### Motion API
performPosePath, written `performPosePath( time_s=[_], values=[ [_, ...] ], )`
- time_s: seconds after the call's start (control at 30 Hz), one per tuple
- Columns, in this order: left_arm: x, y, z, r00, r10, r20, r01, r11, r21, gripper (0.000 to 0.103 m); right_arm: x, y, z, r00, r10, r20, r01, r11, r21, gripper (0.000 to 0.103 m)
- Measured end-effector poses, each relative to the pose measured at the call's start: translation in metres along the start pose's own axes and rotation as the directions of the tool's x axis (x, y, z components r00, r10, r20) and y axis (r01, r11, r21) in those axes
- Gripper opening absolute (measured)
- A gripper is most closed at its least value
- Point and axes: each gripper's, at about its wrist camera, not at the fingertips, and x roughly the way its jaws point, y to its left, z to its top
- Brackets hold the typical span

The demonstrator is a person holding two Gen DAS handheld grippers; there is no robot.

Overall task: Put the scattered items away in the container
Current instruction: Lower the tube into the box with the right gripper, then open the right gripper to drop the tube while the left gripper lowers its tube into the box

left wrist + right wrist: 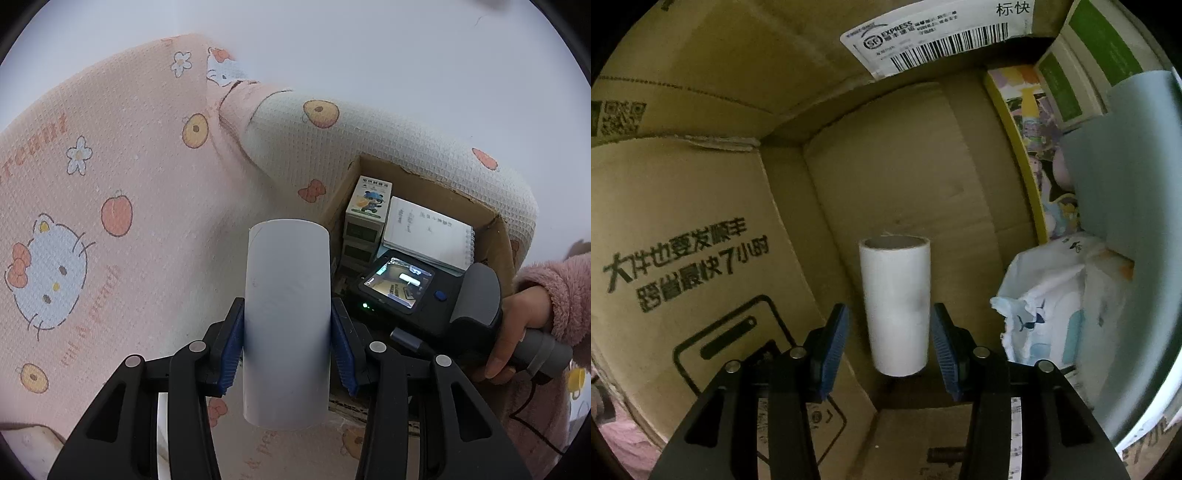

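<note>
- The right claw (889,350) is down inside the box (701,221), its blue pads standing just off either side of a white roll (895,306); I see a gap at each pad, so I judge the roll is released, or about to be, rather than gripped.
- To do this step well, I would open the right claw a little wider and lift straight back out, so neither pad drags the roll along the cardboard floor.
- The left claw (287,339) is closed on a grey tube (287,321), both pads pressed flat to its sides about halfway along its length; the grip looks square.
- That tube hangs above the pink bedspread (110,184), just outside the box's near-left corner (332,218); I would wait for the right claw to clear before bringing it over the rim.
- A good spot for it is probably the bare floor of the box beside the white roll.
- The white roll is a short cylinder with a brown cardboard core showing at its far end and a faint smudge on its wrap.
- The grey tube is smooth, matte and hollow-looking, wider than the white roll appears, with no label.
- Right of the white roll lie a printed bag (1052,295) and a picture book (1027,147); from the left view a small carton (369,203) and a notepad (428,232) also sit in the box.
</note>
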Motion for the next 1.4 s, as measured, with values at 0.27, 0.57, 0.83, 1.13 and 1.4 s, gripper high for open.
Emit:
performPosePath(
  time_s=[0.27, 0.57, 0.83, 1.13, 1.4],
  values=[
    [0.004, 0.004, 0.002, 1.000, -0.005, -0.004, 0.005, 0.999, -0.045, 0.048, -0.019, -0.008, 0.009, 0.990, 0.017, 0.137, -0.024, 0.999, 0.047, 0.025],
    [-0.003, 0.007, 0.001, 1.000, -0.017, 0.008, 0.018, 0.998, -0.055, 0.048, 0.002, -0.024, 0.013, 0.999, -0.029, 0.033, 0.026, 0.996, 0.086, 0.021],
    [-0.006, 0.007, -0.001, 1.000, -0.017, -0.003, 0.017, 0.998, -0.064, 0.048, 0.012, -0.024, -0.006, 0.995, -0.067, -0.080, 0.072, 0.996, 0.059, 0.018],
    [-0.006, 0.000, -0.003, 1.000, -0.015, -0.014, 0.014, 0.998, -0.061, 0.048, -0.045, -0.031, -0.025, 0.996, 0.033, 0.080, -0.034, 0.999, 0.004, 0.019],
    [-0.002, -0.020, 0.000, 1.000, -0.021, -0.019, 0.020, 0.999, -0.025, 0.048, -0.123, -0.055, -0.075, 0.943, 0.016, 0.332, -0.041, 0.997, 0.067, 0.019]
  ],
)
